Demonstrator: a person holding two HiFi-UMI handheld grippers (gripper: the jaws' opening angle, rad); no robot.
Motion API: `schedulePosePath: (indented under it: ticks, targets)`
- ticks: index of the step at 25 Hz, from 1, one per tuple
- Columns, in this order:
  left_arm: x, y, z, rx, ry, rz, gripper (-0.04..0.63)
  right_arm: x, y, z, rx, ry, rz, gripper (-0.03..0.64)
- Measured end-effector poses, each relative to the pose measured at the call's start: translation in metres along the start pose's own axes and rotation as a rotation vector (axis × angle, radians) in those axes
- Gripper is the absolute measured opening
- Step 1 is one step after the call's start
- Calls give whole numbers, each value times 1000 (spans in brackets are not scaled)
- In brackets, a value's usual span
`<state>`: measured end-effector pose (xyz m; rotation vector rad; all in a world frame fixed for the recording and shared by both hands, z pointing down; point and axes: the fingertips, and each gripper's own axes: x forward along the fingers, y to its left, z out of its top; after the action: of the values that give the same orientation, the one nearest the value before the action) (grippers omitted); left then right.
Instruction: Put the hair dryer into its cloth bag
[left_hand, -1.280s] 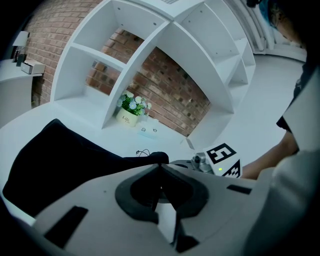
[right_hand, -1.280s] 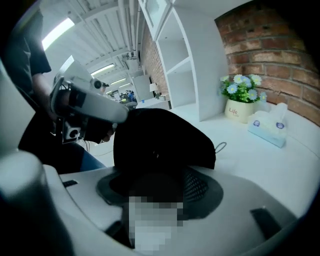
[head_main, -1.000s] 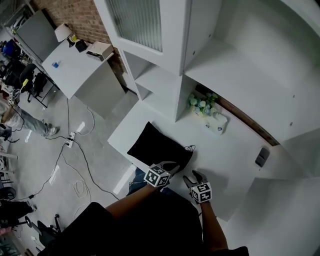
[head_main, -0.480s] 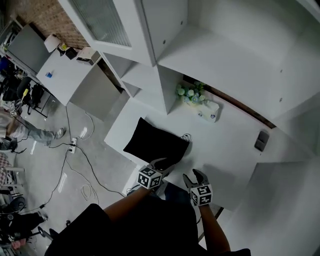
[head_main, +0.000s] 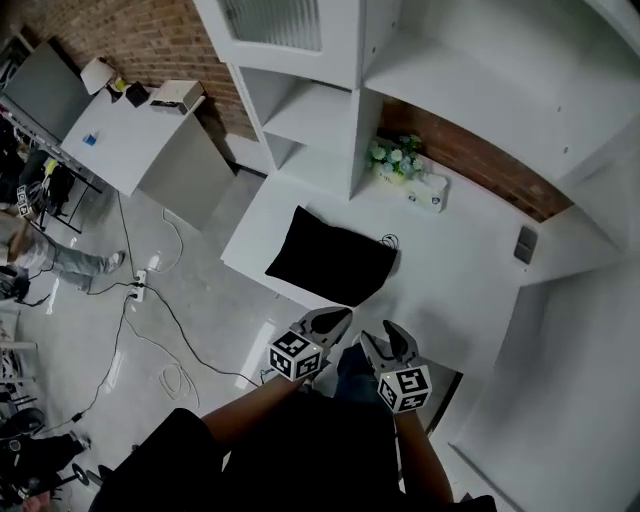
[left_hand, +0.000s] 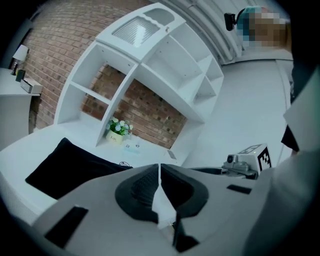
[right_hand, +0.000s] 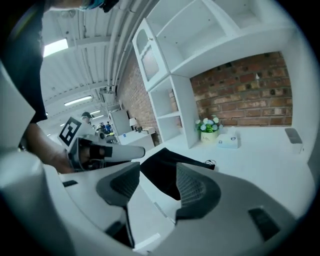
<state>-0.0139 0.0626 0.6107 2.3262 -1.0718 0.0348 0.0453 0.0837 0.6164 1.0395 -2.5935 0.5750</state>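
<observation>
Black flat cloth bag (head_main: 330, 262): we log it on the white table (head_main: 450, 290), long axis along the front edge, cord end pointing right. Left gripper (head_main: 343, 313): jaws just closing, now pressed together on nothing (right gripper (head_main: 378, 335) spread, empty).

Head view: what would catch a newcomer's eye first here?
The black cloth bag lying flat on the white table stands out most, with a pot of flowers behind it against the brick wall. Nearer the camera, off the table's edge, the left hand-held gripper has just been closing its jaws on nothing, while the right hand-held gripper is open and empty.
</observation>
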Motion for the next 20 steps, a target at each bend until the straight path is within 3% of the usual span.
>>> schedulePosePath:
  ticks: [4, 8, 11, 14, 16, 20]
  targets:
    - [-65, -27, 2, -2, -45, -11, 18, -24, 60, 17, 40, -107, -32, 208]
    - [-121, -51, 7, 73, -98, 23, 17, -46, 116, 31, 18, -177, -77, 132]
    - [-149, -70, 10, 160, -136, 43, 17, -63, 140, 34, 22, -205, -134, 72]
    - [-167, -103, 22, 319, -191, -7, 17, -80, 160, 41, -7, -239, -189, 37]
    - [-177, -123, 28, 378, -218, -35, 18, -92, 172, 45, -44, -268, -239, 31]
    - [-188, -136, 35, 325, -249, -38, 17, -108, 192, 58, -91, -324, -292, 26]
